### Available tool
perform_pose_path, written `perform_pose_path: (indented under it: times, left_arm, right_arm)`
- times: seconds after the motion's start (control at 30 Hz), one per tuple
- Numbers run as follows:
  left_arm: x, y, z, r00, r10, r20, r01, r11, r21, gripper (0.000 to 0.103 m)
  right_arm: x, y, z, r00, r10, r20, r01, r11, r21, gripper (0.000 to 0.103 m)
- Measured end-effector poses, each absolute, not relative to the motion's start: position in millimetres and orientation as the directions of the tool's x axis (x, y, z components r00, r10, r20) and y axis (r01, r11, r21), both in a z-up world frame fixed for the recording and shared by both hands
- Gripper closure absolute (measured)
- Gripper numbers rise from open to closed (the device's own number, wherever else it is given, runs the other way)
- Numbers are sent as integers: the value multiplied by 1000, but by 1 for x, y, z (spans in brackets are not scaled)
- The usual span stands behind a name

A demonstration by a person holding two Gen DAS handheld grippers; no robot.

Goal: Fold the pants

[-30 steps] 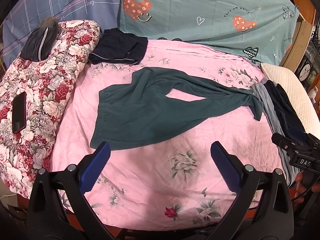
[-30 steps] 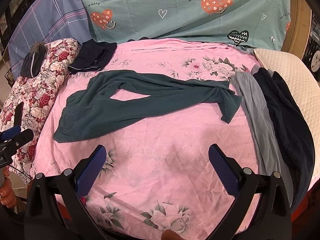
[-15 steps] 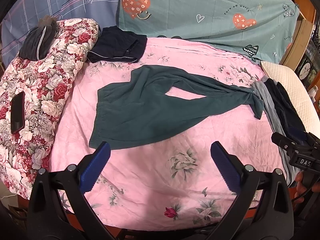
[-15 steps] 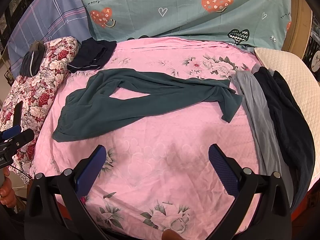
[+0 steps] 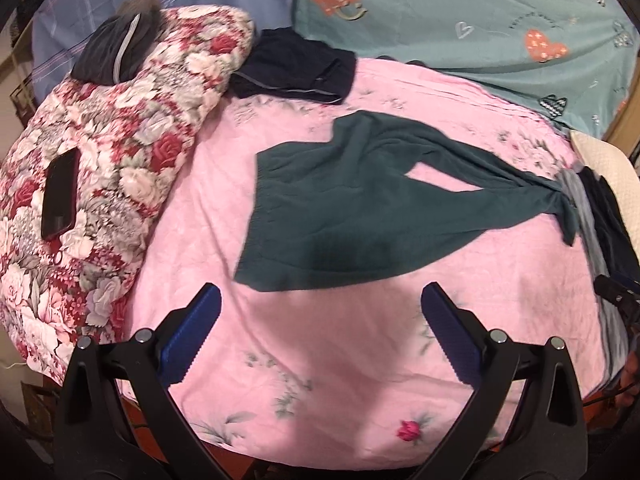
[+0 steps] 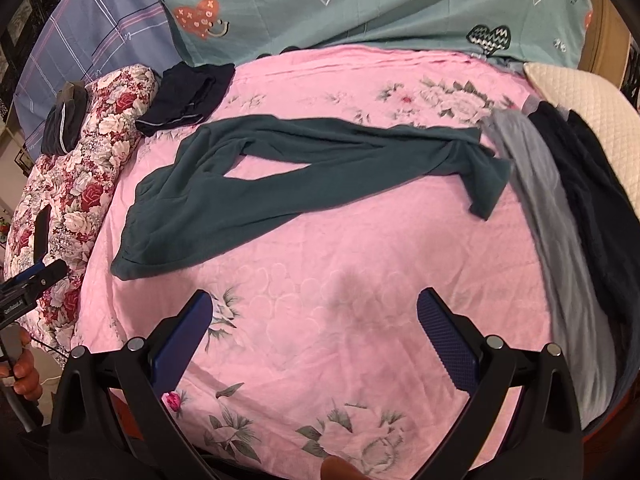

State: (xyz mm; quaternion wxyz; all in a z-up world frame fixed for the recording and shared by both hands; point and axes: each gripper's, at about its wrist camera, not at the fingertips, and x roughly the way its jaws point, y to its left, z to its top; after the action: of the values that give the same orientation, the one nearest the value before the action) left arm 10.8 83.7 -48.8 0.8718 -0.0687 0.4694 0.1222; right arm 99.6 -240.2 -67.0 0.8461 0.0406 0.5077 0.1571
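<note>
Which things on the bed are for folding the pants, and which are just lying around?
For the job:
green pants
left claw, open
right claw, open

Just lying around:
phone
flowery quilt
folded dark shorts
grey pants
dark clothes

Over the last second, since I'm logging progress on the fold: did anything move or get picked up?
Only the left tool moved: its view has closed in toward the waistband end of the green pants, which now sit larger and lower in frame. Nothing was gripped or released; both tools are open and empty. The right tool barely shifted. The pants, the gray pants and the phone lie as before.
</note>
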Motion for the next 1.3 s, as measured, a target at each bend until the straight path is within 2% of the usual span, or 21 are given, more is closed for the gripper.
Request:
perform_pose_path:
  times: [0.17,0.23,0.3,0.43,0.53,0.63,0.7,0.77,0.83,0.93,0.97,1.0,1.03,1.07,1.13,1.3]
  left_arm:
    - [9,115,-80,494,173,-852,-294,956,24,2]
    - [11,125,-92,498,174,-850,-278,960,34,7]
    - [16,134,-105,502,154,-851,-240,970,33,12]
    - [34,148,-129,514,90,-853,-132,991,25,19]
    - [50,161,-146,513,57,-857,-67,997,26,20]
    - [64,175,-164,500,23,-866,-40,999,4,20]
    - [69,182,-173,487,10,-873,-41,999,-11,22]
    - [73,189,-181,474,-29,-880,-46,997,-58,22]
    - [76,193,-190,462,-68,-884,-48,994,-102,24]
    - [78,192,-199,457,-96,-884,-39,991,-127,35]
    - [78,191,-199,474,-93,-876,-35,992,-124,49]
    - [79,190,-199,487,-93,-868,-24,992,-120,61]
    - [80,191,-199,493,-92,-865,-23,993,-118,68]
    - [80,194,-198,496,-121,-860,-21,988,-151,79]
    - [80,200,-195,500,-151,-853,-37,980,-196,82]
    - [68,216,-171,558,-114,-822,-72,980,-185,84]
  right_arm:
    - [109,-209,-91,383,375,-844,-296,915,273,1]
    - [109,-194,-98,369,409,-835,-338,896,289,2]
    - [110,-170,-102,349,473,-809,-435,846,307,12]
    - [104,-111,-111,304,559,-771,-698,682,220,18]
    - [104,-69,-129,269,536,-800,-825,556,95,25]
    - [107,-40,-151,263,482,-836,-883,469,-8,33]
    - [117,-29,-167,259,441,-859,-900,434,-48,39]
    - [122,-25,-174,266,427,-864,-903,423,-69,40]
    - [127,-22,-181,260,405,-877,-913,399,-86,45]
    - [135,-20,-187,225,409,-885,-924,379,-60,74]
    - [137,-16,-187,231,400,-887,-921,385,-66,88]
    - [137,-15,-185,237,387,-891,-915,397,-71,98]
    - [137,-12,-184,241,376,-895,-909,410,-73,99]
    - [136,-11,-182,243,371,-896,-904,421,-71,100]
    - [128,-8,-170,240,379,-894,-895,443,-53,100]
    - [89,3,-127,221,447,-867,-905,424,-12,100]
